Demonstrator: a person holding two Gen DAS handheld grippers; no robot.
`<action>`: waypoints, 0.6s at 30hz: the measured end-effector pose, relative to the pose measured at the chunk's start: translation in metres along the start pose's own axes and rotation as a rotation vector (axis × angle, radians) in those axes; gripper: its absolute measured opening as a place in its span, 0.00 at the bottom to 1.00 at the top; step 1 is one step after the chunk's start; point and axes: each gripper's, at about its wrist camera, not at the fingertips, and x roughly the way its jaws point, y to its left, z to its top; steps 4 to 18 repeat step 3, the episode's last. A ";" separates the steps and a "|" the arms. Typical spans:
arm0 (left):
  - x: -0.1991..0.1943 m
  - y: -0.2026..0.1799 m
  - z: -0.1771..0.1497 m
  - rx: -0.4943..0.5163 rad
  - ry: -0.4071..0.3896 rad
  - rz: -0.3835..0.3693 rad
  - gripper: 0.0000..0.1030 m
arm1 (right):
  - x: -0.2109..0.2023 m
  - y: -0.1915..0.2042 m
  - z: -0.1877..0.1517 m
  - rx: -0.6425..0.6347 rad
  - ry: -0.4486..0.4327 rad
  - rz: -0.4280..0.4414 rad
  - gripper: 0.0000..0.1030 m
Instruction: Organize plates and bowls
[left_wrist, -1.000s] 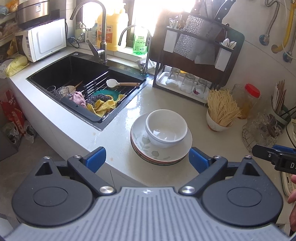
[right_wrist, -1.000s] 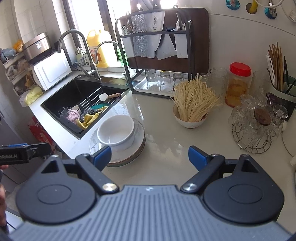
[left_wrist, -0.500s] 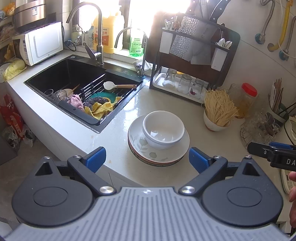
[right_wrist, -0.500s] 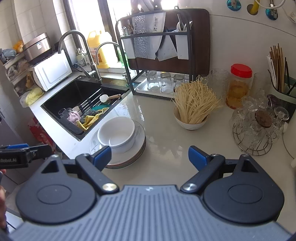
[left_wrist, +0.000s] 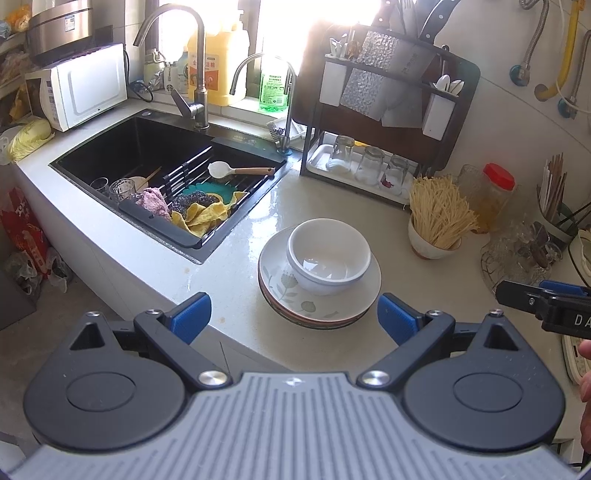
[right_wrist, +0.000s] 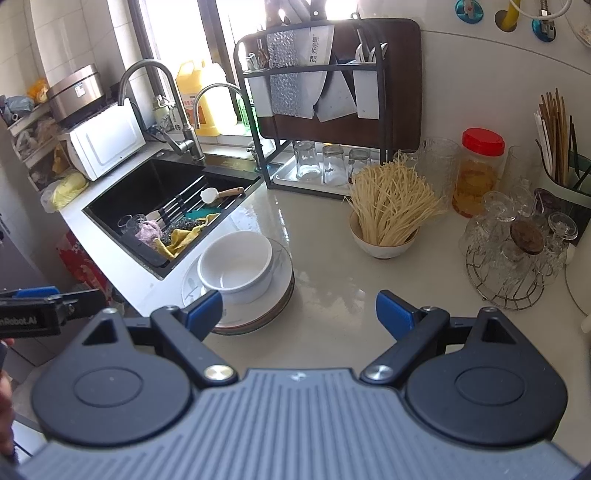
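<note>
A white bowl (left_wrist: 328, 254) sits inside another white bowl on a stack of leaf-patterned plates (left_wrist: 317, 308) on the pale countertop beside the sink. The bowls (right_wrist: 236, 267) and the plates (right_wrist: 266, 314) also show in the right wrist view. My left gripper (left_wrist: 293, 314) is open and empty, held above and short of the plates. My right gripper (right_wrist: 299, 312) is open and empty, to the right of the stack. Each gripper's side shows in the other view: the right one (left_wrist: 546, 301), the left one (right_wrist: 37, 308).
A black sink (left_wrist: 147, 155) with cloths, glasses and a spoon lies left of the stack. A bowl of dry noodles (right_wrist: 388, 218), a red-lidded jar (right_wrist: 478, 170), a wire rack of glasses (right_wrist: 513, 251) and a knife rack (right_wrist: 325, 96) with upturned glasses stand behind.
Both views have shifted slightly; the stack now sits a little lower and nearer the left gripper. Both grippers stay open and nothing was touched.
</note>
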 end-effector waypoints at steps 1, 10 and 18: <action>-0.001 0.000 -0.001 0.001 0.000 0.000 0.96 | 0.000 0.000 0.000 0.001 0.000 0.001 0.89; -0.001 -0.001 -0.001 0.000 0.002 0.002 0.96 | 0.000 0.000 0.000 0.000 -0.002 -0.001 0.89; -0.001 -0.001 -0.001 0.000 0.002 0.002 0.96 | 0.000 0.000 0.000 0.000 -0.002 -0.001 0.89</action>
